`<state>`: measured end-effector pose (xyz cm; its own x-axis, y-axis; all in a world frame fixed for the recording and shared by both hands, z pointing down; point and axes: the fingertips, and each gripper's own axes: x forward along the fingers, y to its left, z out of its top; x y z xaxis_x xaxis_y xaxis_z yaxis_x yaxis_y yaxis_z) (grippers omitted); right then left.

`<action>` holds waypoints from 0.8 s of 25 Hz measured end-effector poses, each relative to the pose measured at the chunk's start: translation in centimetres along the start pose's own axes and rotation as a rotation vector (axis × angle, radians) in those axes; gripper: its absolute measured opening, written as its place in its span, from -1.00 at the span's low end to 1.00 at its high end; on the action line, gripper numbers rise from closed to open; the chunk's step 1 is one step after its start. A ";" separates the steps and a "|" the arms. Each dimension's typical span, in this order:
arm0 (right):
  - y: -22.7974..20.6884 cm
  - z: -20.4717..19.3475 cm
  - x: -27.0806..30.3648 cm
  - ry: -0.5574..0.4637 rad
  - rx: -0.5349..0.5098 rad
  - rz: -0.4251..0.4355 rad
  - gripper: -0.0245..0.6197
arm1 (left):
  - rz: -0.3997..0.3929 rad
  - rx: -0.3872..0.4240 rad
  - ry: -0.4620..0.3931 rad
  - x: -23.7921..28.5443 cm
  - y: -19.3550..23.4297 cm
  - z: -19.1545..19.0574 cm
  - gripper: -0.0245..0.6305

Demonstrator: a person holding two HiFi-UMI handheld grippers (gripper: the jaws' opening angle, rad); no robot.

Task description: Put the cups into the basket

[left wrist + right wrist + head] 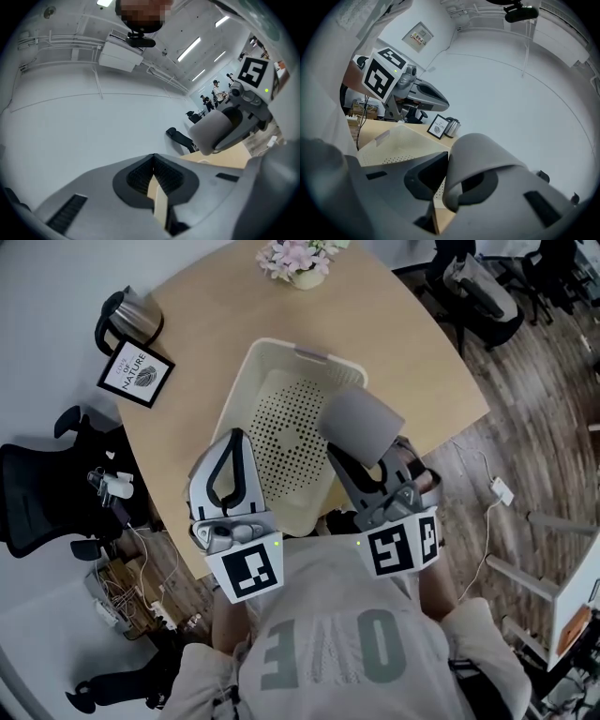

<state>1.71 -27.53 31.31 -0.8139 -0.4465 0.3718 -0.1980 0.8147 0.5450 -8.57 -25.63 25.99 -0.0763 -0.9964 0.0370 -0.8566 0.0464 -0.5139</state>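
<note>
**One grey cup in the grip, above the basket**

Right gripper (443, 190): jaws clenched on the side wall of a plain grey cylindrical cup (480, 150). One jaw appears to sit inside the mouth and the other outside. The cup lies tilted on its side, mouth toward the gripper.

Left gripper (153, 185): jaws pressed together with nothing held; only a cream sliver shows through the slit. In the head view it sits over the basket's near left corner.

Cup position: it hangs over the right half of the cream perforated plastic basket (246, 367), above the dotted floor. Contact with the floor cannot be judged. No other cup shows in the basket or on the table.

Step, as judged: carry finished, placing about to begin. The next move calls for lowering the cup close to the basket floor, then easing the jaws apart. A drop from height would likely let it roll or bounce.

Surface: round pale wooden table (403, 334), carrying a steel kettle with a black handle (131, 320), a black-framed leaf print (136, 374) and a pot of pink flowers (298, 259).

Room: wood-plank floor (525, 399), black office chair (37, 498), loose cables.
</note>
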 end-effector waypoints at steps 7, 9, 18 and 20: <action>1.1 0.3 2.3 0.068 -0.073 0.085 -0.76 | 0.018 -0.030 0.037 0.2 1.0 -3.5 -0.90; 1.5 0.1 3.2 0.098 -0.088 0.117 -0.76 | 0.016 -0.053 0.045 0.4 1.4 -4.7 -0.90; 6.4 -1.4 7.9 0.266 -0.251 0.401 -0.76 | 0.019 -0.122 0.080 -0.1 3.1 -9.1 -0.90; 7.3 -1.7 8.8 0.299 -0.315 0.468 -0.76 | 0.006 -0.130 0.089 -0.2 2.9 -9.9 -0.90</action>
<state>-5.95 -26.12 39.86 -0.5783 -0.1908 0.7932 0.3486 0.8212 0.4517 -16.05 -24.57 33.00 -0.1221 -0.9861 0.1131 -0.9145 0.0674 -0.3989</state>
